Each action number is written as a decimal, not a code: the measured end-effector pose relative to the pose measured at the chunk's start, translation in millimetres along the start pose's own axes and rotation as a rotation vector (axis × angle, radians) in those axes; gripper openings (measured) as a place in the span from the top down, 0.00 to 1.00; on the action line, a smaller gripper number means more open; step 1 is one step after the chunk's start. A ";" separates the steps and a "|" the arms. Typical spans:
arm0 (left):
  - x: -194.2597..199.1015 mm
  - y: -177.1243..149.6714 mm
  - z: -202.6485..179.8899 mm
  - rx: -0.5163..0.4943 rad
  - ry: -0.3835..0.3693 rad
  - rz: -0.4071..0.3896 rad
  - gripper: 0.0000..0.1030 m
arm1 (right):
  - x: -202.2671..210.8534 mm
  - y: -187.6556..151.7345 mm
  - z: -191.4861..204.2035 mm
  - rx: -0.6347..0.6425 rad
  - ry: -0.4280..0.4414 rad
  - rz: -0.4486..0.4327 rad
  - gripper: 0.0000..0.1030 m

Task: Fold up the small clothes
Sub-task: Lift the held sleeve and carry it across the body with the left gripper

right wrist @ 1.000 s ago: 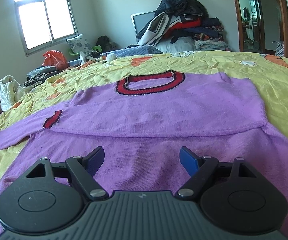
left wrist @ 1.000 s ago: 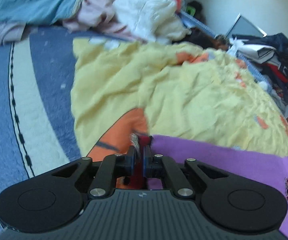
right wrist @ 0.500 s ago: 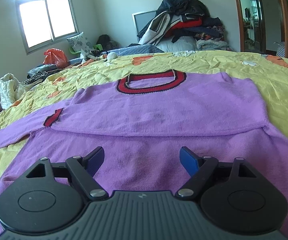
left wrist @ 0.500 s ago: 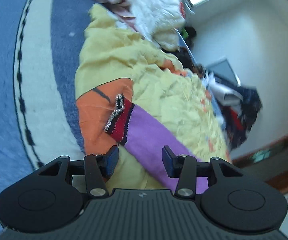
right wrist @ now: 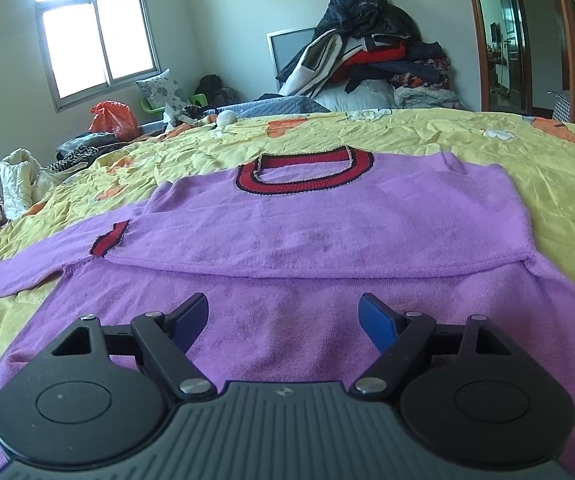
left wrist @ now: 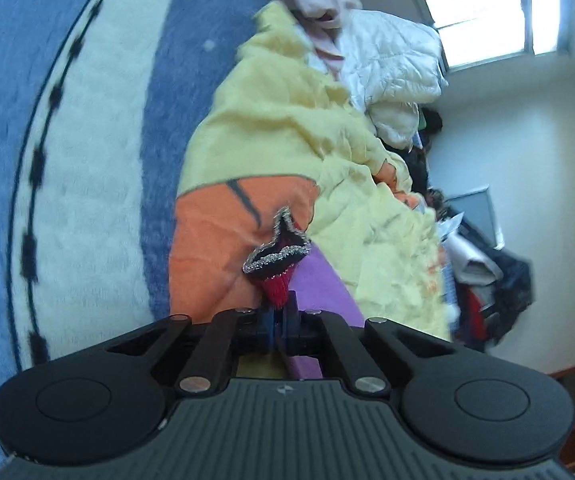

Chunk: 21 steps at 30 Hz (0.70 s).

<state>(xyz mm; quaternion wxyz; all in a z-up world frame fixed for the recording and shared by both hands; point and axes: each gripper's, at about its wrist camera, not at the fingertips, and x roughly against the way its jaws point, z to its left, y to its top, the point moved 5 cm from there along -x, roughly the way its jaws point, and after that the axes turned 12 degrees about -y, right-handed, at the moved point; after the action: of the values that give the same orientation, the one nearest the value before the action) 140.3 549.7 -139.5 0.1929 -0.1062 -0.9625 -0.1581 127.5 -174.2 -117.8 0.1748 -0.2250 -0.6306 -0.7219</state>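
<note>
Pinching the sweater's red cuff [left wrist: 275, 280] in my clenched left hand-held gripper [left wrist: 281, 330]; right hand-held gripper [right wrist: 283, 320] hovers released. Next, I'd fold this sleeve [right wrist: 19, 272] across the sweater [right wrist: 327, 232].

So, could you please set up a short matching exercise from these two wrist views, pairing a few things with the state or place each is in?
Things:
1. left gripper
2. right gripper
3. sweater
4. pile of clothes

States or places:
a. jaws wide apart, nothing between them
b. spread on the yellow bedsheet, lower part folded up
c. heaped at the far end of the bed
d. shut on the red sleeve cuff

Pairs: 1-d, 2-a, 3-b, 4-c
</note>
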 end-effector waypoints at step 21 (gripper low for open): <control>-161.4 -317.3 -360.4 -0.882 -0.205 0.399 0.98 | 13.7 -22.6 20.8 0.175 -0.129 0.173 0.16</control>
<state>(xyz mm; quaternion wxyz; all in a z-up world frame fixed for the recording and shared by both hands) 323.7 107.9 27.1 0.0607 -0.3749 -0.7788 -0.4992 106.1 -149.9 -127.0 0.2147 -0.3083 -0.6794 -0.6302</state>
